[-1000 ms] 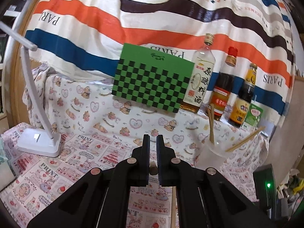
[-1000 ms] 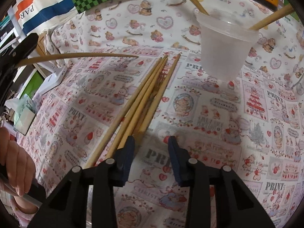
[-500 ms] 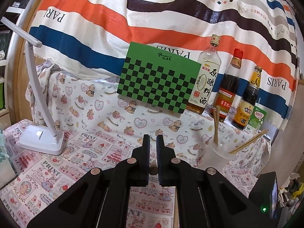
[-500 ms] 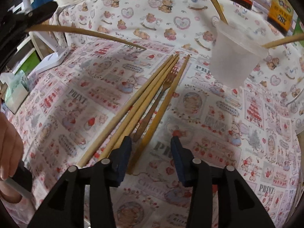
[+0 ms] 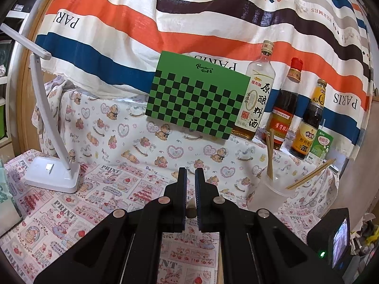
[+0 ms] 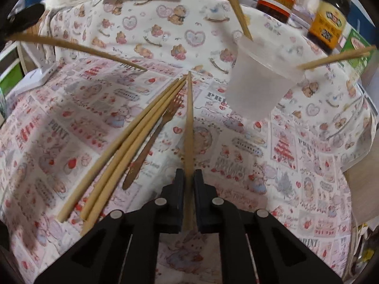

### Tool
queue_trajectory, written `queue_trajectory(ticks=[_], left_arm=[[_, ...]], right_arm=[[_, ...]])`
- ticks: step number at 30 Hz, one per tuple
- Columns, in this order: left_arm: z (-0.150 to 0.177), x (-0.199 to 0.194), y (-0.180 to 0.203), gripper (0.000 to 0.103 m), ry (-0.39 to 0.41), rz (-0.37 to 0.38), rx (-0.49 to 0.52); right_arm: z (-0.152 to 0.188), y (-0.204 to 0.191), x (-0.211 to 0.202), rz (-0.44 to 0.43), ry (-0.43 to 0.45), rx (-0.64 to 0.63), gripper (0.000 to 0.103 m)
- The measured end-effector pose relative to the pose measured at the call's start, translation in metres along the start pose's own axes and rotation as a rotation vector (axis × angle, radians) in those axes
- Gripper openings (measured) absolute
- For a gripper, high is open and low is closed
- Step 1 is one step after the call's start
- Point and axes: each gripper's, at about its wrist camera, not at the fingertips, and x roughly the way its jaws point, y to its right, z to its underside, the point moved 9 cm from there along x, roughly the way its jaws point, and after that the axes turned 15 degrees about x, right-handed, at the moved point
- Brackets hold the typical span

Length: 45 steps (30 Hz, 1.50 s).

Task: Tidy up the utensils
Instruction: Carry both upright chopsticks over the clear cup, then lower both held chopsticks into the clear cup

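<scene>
R jaws closing on chopstick (image 6: 188,127), down-tilted

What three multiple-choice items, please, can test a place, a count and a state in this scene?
1. Where does the fork lie?
A. in the cup
B. on the cloth, beside loose chopsticks
C. on the lamp base

2. How many bottles stand beside the checkered board?
A. one
B. three
C. six

3. How is the plastic cup?
A. upright
B. lying on its side
C. upside down

Answers:
1 B: the fork lies flat on the printed cloth next to the loose chopsticks.
2 B: three bottles stand in a row to the right of the board.
3 A: the rim of the cup faces up.
</scene>
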Motion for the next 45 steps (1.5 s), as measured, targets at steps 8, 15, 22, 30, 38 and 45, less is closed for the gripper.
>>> queue_trajectory(ticks=[8,15,22,30,38,45], left_arm=[[0.0,0.0,0.0,0.005,-0.002,0.0,0.002],[0.001,0.0,0.0,0.005,-0.002,0.006,0.003],[0.0,-0.001,0.003,0.005,0.0,0.001,0.017],[0.0,-0.002,0.004,0.005,0.006,0.003,0.022],[-0.006,-0.006,0.001,0.005,0.043,-0.034,0.044],[-0.017,-0.01,0.012,0.005,0.07,0.019,0.048]], right_arm=[[-0.048,0.029,-0.072,-0.061,0.336,0.177,0.006],[-0.067,0.053,-0.122,-0.143,0.536,0.304,0.006],[-0.074,0.06,-0.156,-0.271,0.65,0.332,0.006],[-0.075,0.066,-0.169,-0.322,0.671,0.353,0.006],[-0.075,0.07,-0.171,-0.313,0.684,0.362,0.006],[-0.074,0.069,-0.179,-0.328,0.709,0.355,0.006]])
